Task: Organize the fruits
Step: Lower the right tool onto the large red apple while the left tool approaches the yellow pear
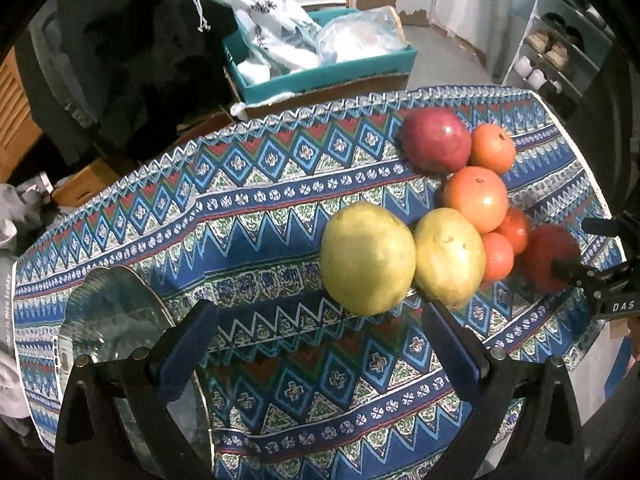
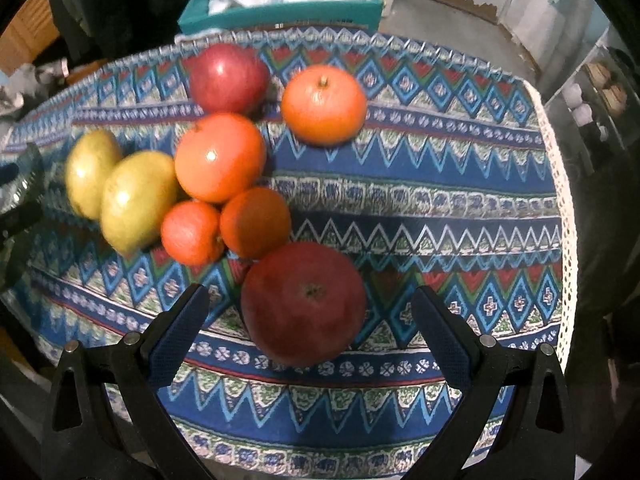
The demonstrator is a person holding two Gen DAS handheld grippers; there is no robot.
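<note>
A: Fruit stock? Why both grippers set so?
B: 8 pcs clustered on tablecloth (image 1: 280, 184). Left gripper (image 1: 320, 344) jaws wide, empty, near yellow fruit (image 1: 368, 258); right gripper (image 2: 310, 332) wide, straddling dark red apple (image 2: 304, 304), prob. next pick
A: Containers?
B: Glass bowl (image 1: 108, 312) near left, looks empty; teal box (image 1: 320, 68) far, holds bags, no fruit

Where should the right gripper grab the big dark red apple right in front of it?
Probably across the widest part of the dark red apple, one finger on each side. It sits stem up, squarely ahead of the open right gripper, so coming straight forward looks best. An orange touches or nearly touches its far left, so keep the fingers low on the near sides.
</note>
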